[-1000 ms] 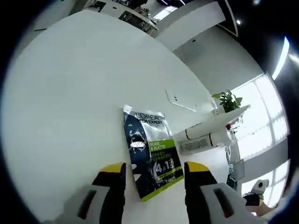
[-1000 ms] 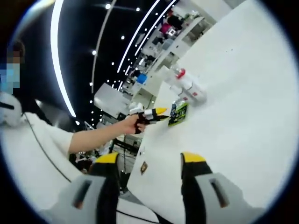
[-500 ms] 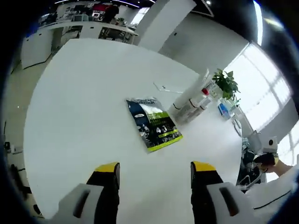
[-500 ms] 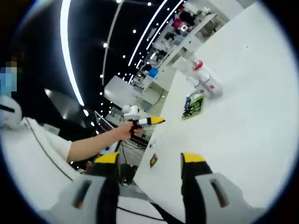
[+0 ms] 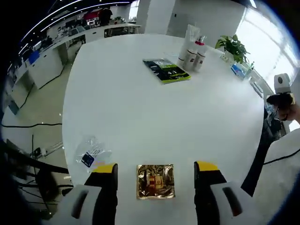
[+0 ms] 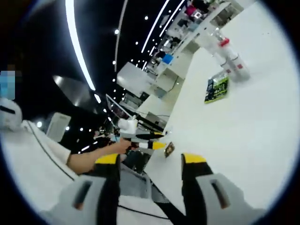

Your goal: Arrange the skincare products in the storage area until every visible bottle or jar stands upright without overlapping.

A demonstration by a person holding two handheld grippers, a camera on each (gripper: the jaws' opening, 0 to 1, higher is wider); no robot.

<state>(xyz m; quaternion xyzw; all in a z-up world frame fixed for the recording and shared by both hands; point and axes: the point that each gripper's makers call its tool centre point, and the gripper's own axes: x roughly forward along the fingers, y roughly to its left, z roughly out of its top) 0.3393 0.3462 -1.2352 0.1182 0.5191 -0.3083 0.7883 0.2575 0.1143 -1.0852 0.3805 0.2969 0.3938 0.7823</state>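
Observation:
Two white bottles with red tops (image 5: 194, 52) stand upright at the far side of the round white table (image 5: 140, 108), with a clear pouch behind them. Beside them a dark and green sachet (image 5: 167, 70) lies flat. A gold foil sachet (image 5: 155, 181) lies near the table's close edge, between the yellow-tipped jaws of my left gripper (image 5: 155, 169), which is open and holds nothing. My right gripper (image 6: 149, 161) is open over the table edge, far from the bottles (image 6: 228, 55) and the green sachet (image 6: 216, 88). The left gripper (image 6: 147, 140) appears there in a person's hand.
A small clear packet with a blue label (image 5: 91, 155) lies at the near left edge of the table. A potted plant (image 5: 233, 46) stands behind the bottles. Floor, cables and counters lie to the left. A person's sleeve (image 6: 33, 154) is on the left of the right gripper view.
My left gripper has pulled far back from the green sachet to the table's near edge, bringing the gold sachet and clear packet into view. The right view has shifted a little.

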